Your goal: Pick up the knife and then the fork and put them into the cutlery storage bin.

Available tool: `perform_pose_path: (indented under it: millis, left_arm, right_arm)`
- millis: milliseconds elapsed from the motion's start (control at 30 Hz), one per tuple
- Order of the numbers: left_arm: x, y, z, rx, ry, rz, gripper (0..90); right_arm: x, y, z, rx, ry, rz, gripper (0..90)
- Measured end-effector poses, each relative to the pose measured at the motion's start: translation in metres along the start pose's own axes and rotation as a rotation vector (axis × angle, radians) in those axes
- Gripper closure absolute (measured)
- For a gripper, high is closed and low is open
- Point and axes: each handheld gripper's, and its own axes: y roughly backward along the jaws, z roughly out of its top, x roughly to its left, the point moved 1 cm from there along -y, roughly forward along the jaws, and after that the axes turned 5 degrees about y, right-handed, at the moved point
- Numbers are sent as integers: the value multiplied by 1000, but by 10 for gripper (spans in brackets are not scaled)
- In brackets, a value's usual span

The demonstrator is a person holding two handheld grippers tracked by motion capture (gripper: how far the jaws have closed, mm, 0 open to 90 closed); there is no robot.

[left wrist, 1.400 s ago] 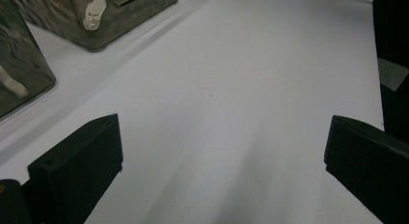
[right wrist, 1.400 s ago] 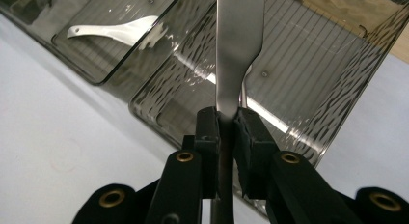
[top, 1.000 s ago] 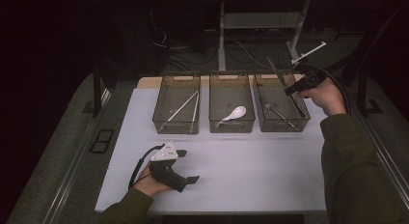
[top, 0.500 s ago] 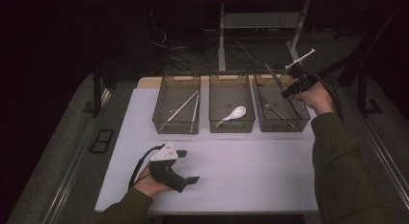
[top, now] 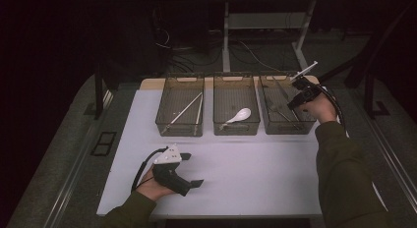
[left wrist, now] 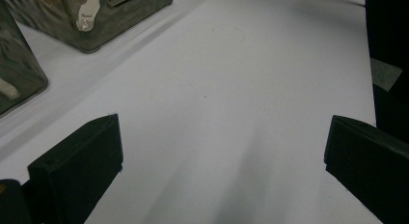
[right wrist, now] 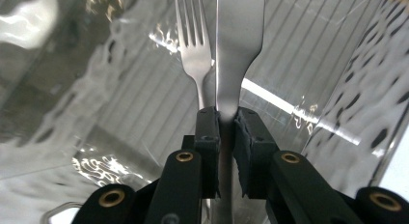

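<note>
White mat (top: 255, 169) covers the table, three smoky see-through bins in a row along its far edge. Left bin (top: 179, 127) has chopsticks (top: 184, 111), middle bin (top: 236, 128) a white spoon (top: 238, 116), right bin (top: 287, 127) metal cutlery. Looks like cutlery sorting by type, and I'm on the right bin step.

My right gripper (top: 296, 95) is over the right bin's right side, hand tilted down into it. Right gripper view: jaws [no gap to speak of] pinched tight on a flat steel handle, a knife (right wrist: 239, 45) by the look of the broad blank blade, running up and away from the fingertips (right wrist: 208, 137). A fork (right wrist: 193, 45) lies just left of it, below, on the bin floor; can't tell if the two touch. So the knife is in my grip, inside or just above the right bin, not yet let go. The white stick poking out far of my hand in the high view is part of the rig, I think, too small to be sure.

My left gripper (top: 193, 176) rests on the mat near-left, jaws wide apart, nothing between them, mat only under it (left wrist: 217, 137).

Next move, my guess: lower the knife until it lies flat beside the fork, then spread the jaws and lift straight out. Needs a low release so it doesn't clatter or flip onto the bin wall.
</note>
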Motion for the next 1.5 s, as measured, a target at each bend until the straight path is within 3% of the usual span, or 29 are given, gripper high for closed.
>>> perform_pose_path:
  millis: [400, 600, 900, 1200, 1500]
  left_arm:
    - [0, 0, 0, -2, 1, -1, 0]
    - [0, 0, 0, 0, -2, 0, 0]
    - [0, 0, 0, 3, -1, 4, 0]
    - [1, 0, 1, 0, 6, 8, 0]
    - [1, 0, 1, 1, 5, 11, 0]
  right_arm:
    - [1, -12, -2, 27, -7, -7, 784]
    - [0, -4, -2, -31, -28, -1, 701]
    - [-1, 10, -4, -135, -63, 57, 533]
    - [2, 24, -8, -208, -43, 86, 420]
    - [10, 36, -18, -302, -20, 130, 390]
